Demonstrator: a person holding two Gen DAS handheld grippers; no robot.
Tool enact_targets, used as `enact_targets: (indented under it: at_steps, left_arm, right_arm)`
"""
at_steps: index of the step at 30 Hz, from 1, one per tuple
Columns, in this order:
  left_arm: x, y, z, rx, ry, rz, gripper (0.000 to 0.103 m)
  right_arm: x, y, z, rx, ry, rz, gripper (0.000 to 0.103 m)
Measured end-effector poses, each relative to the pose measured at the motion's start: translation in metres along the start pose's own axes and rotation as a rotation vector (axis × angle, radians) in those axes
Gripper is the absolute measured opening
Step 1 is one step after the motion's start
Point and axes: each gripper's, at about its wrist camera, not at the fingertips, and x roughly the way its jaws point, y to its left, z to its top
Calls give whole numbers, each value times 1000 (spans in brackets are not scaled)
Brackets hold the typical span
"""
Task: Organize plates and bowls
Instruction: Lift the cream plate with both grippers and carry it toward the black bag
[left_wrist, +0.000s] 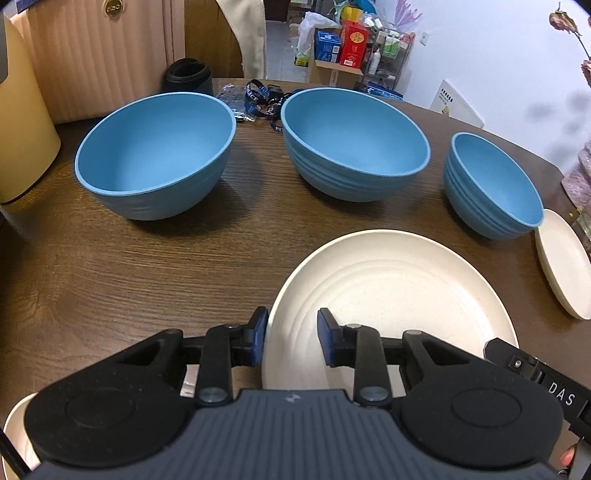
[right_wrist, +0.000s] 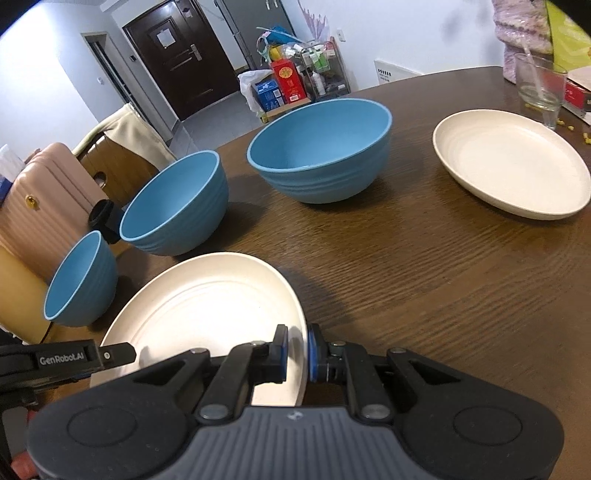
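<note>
desk (left_wrist: 110, 266): three blue bowls (left_wrist: 354, 144) in a row at the back. my left gripper (left_wrist: 291, 339) and right gripper (right_wrist: 295, 350) each pinch opposite rims of one cream plate (right_wrist: 207, 306); second plate (right_wrist: 513, 166) far right.

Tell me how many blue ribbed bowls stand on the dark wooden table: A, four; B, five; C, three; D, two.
C: three show in the left wrist view, a blue ribbed bowl at the left, a second in the middle and a smaller third at the right, all upright on the dark wooden table.
</note>
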Motion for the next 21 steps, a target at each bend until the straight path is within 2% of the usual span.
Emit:
enact_targets:
  at_steps: [21]
  left_arm:
    - [-52, -17, -35, 41, -43, -64, 29]
  right_arm:
    - [-55, -17, -28, 43, -75, -22, 11]
